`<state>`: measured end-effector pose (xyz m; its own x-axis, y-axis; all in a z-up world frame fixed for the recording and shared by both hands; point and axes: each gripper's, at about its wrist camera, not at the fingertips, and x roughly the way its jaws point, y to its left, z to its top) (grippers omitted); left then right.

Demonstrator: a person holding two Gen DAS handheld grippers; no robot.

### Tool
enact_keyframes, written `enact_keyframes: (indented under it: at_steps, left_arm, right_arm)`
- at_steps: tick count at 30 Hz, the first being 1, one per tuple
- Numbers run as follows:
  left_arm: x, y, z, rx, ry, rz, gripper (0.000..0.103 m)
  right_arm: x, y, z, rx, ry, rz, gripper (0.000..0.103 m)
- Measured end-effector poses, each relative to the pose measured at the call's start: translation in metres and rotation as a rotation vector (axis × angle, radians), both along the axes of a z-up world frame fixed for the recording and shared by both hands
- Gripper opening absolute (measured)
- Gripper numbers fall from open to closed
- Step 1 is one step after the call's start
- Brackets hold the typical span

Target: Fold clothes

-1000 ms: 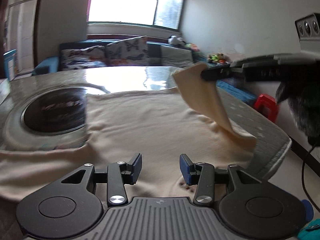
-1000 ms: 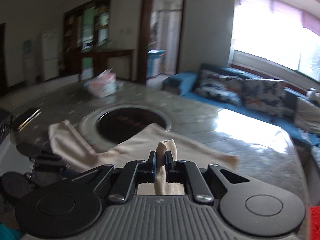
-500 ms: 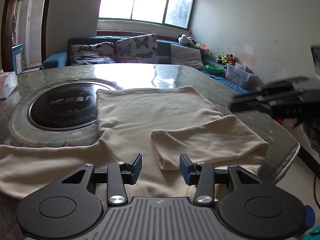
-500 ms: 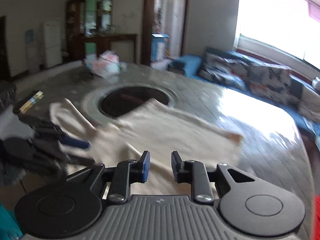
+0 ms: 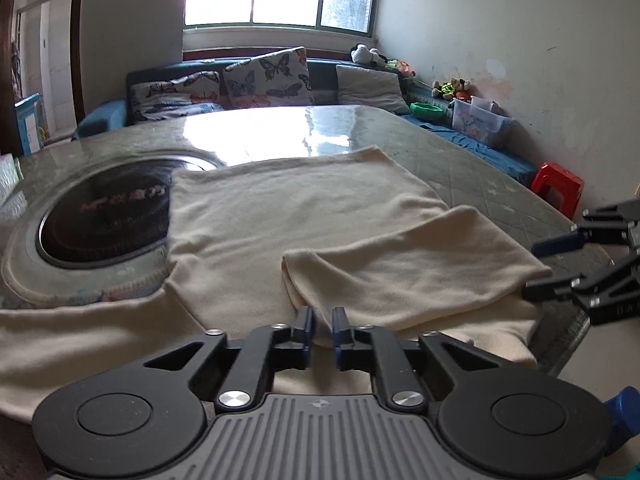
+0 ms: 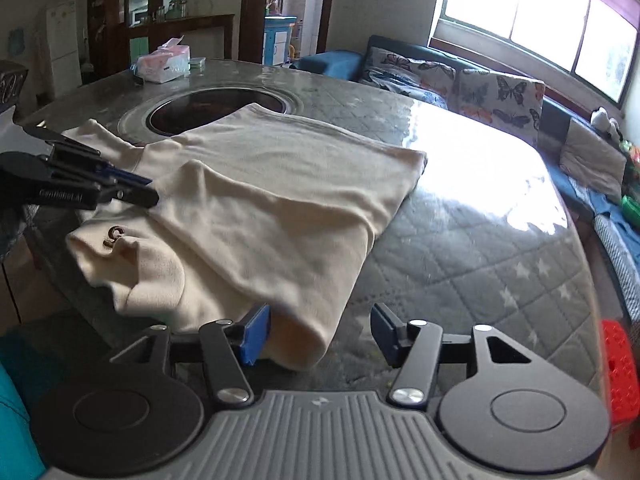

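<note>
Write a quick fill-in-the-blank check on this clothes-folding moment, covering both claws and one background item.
1. The right claw stands ___, with a corner of the cream garment between its fingers.
2. The left claw is ___ on the edge of the folded sleeve.
3. The plastic stool by the wall is ___.

Missing words: open; shut; red.

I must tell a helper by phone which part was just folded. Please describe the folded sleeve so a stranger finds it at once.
Find the grey stone table with the round black cooktop; a cream long-sleeved knit top lies spread on it. The folded sleeve is the cream band lying across the top's body. Unlike the other sleeve, it is doubled over.
</note>
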<state>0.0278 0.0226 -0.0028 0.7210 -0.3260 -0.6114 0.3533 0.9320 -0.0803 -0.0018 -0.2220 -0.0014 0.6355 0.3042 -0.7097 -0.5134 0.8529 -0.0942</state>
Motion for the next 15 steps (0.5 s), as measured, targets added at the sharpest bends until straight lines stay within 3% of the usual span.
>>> enact_keyframes:
  at_steps: [5, 11, 15]
  left_arm:
    - [0.001, -0.007, 0.032, 0.015, -0.101, -0.02, 0.005]
    - [0.001, -0.011, 0.078, -0.02, -0.229, -0.034, 0.005]
    - [-0.003, -0.002, 0.087, -0.039, -0.255, -0.017, 0.005]
  right_arm:
    - [0.0, -0.002, -0.008, 0.029, 0.004, -0.029, 0.057]
    - [-0.004, -0.007, -0.012, 0.035, -0.009, -0.057, 0.059]
    - [-0.005, -0.012, -0.012, 0.035, -0.013, -0.083, 0.061]
